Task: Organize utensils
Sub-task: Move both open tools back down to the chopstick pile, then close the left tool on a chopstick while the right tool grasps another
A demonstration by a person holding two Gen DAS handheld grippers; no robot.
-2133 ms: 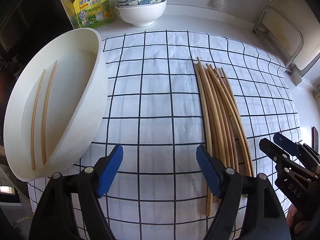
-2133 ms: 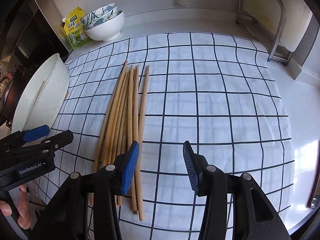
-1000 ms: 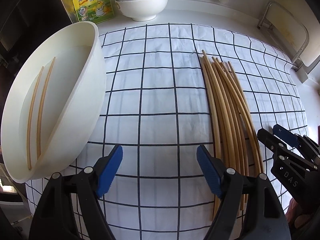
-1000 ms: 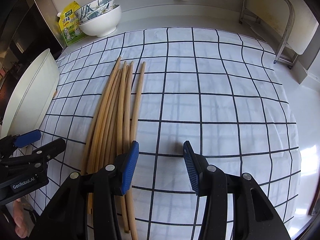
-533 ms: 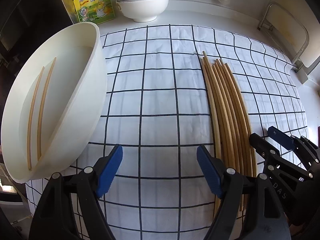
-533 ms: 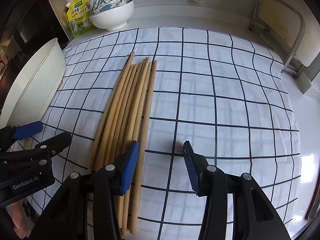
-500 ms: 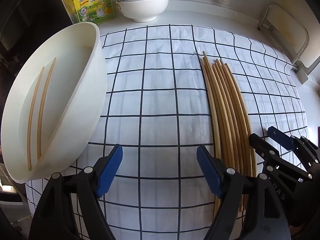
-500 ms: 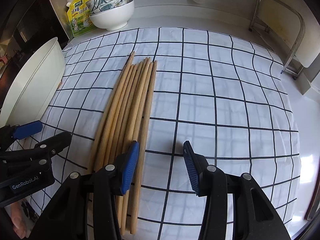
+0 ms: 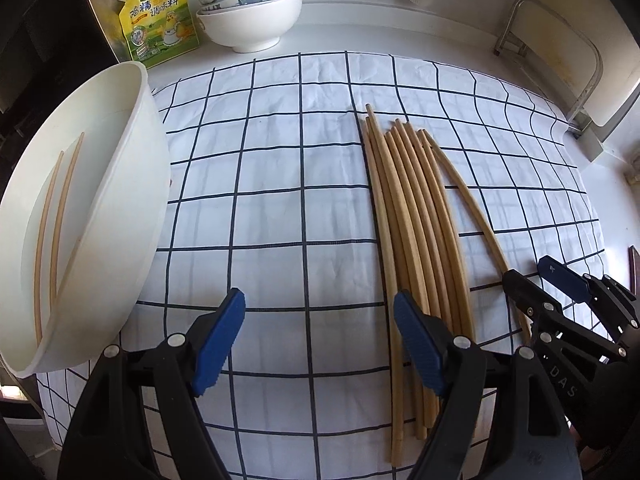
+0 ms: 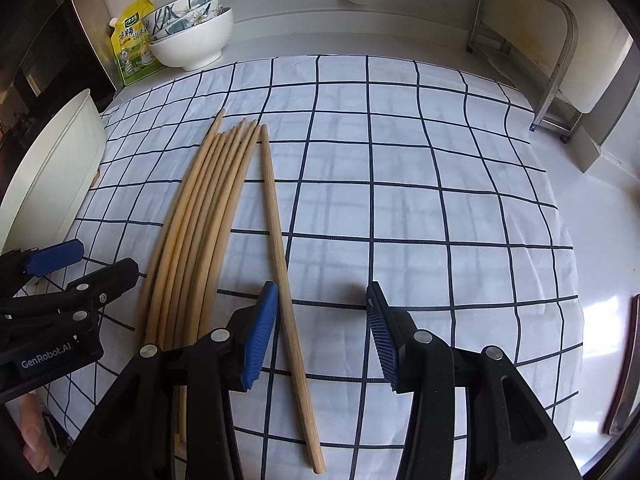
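Observation:
A bundle of several wooden chopsticks (image 9: 416, 220) (image 10: 196, 224) lies lengthwise on the checked cloth (image 9: 272, 208). One chopstick (image 10: 280, 264) (image 9: 476, 216) lies splayed apart from the bundle's right side. Its near half runs between my right gripper's (image 10: 320, 332) open jaws, close to the left pad, and neither pad presses on it. My left gripper (image 9: 318, 340) hangs open over bare cloth left of the bundle, with nothing in it. A white oval basin (image 9: 156, 168) at the left holds two chopsticks (image 9: 52, 232).
Stacked bowls (image 9: 248, 20) and a yellow seasoning pouch (image 9: 160, 20) stand at the back left on the counter. A metal rack (image 10: 556, 60) stands at the back right. The basin's wall (image 10: 60, 160) rises at the cloth's left edge.
The rightmost chopstick has swung away from the bundle, its near end now to the right, between the right gripper's jaws. Both grippers' openings look the same as before.

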